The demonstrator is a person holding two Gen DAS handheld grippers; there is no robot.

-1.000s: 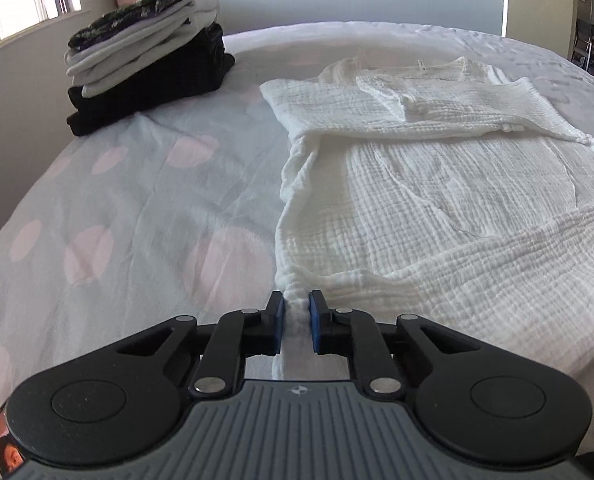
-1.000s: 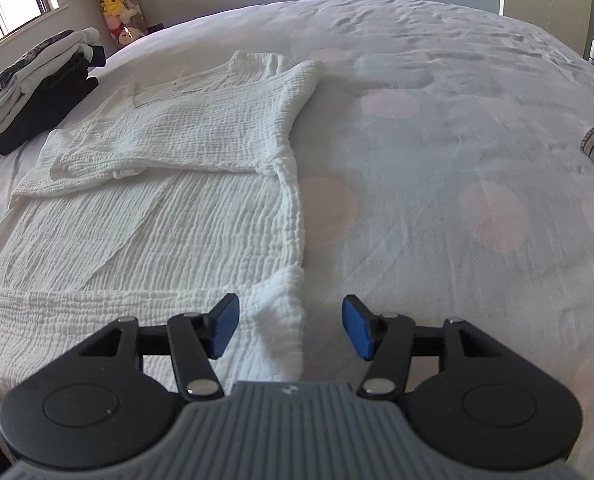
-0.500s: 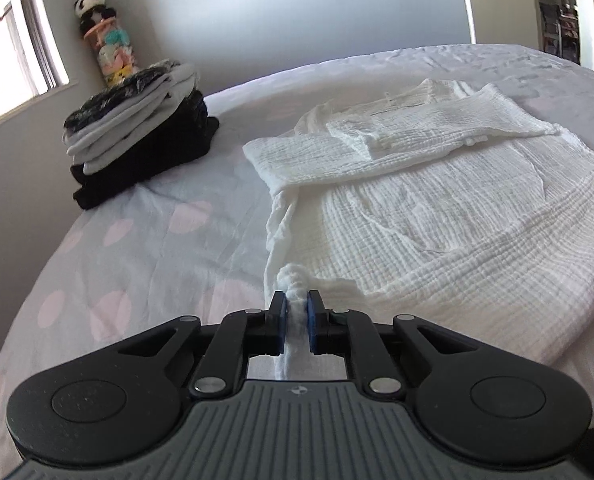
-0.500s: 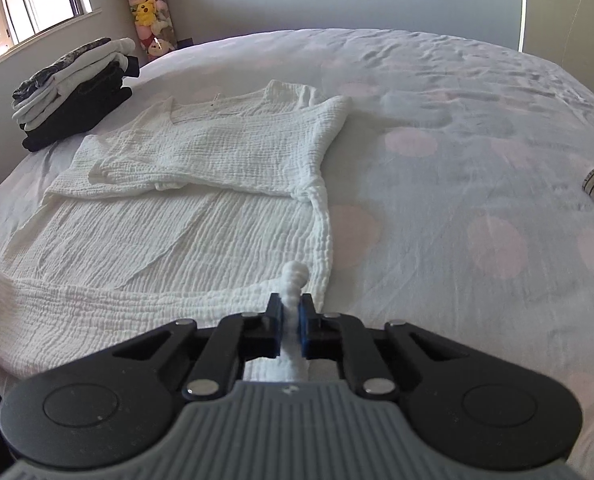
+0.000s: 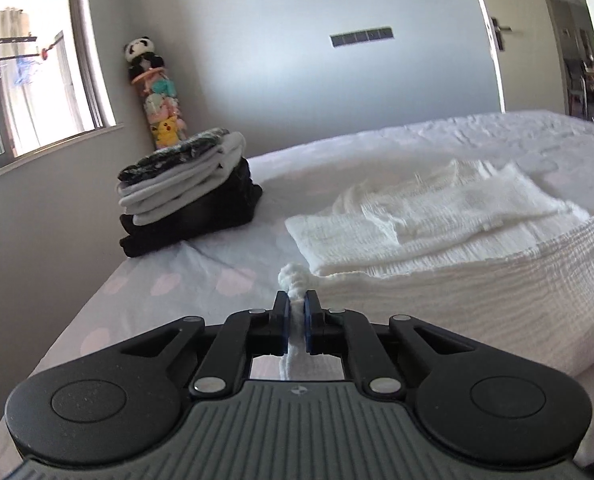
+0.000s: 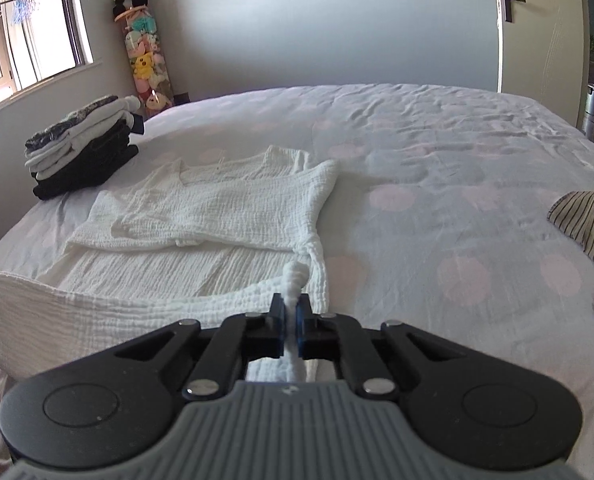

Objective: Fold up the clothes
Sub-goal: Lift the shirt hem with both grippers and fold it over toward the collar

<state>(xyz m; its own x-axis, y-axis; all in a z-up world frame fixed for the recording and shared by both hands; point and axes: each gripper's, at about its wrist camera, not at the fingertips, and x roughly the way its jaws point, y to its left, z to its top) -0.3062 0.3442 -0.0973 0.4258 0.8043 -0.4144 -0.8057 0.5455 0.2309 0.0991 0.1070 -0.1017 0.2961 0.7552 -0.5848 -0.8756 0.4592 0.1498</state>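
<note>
Garment (image 6: 217,216) on bed (image 6: 437,168), hem lifted | left gripper (image 5: 295,312) — right gripper (image 6: 291,316) each clamped on a hem corner | step: bottom-up fold | next: likely carry hem toward neckline, level.

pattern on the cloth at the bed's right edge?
Dark thin stripes on beige striped cloth; right wrist view.

The white garment (image 6: 217,216) was crinkled, gauzy cloth — matt and finely ribbed. The bed sheet (image 6: 437,152) was smooth, lightly creased cloth with pale pink dots. The left gripper (image 5: 295,312) and right gripper (image 6: 291,312) had matt black plastic arms, shiny metal rivets and a ribbed grey plastic body — the pads (image 5: 284,320) looked like blue rubber.
</note>
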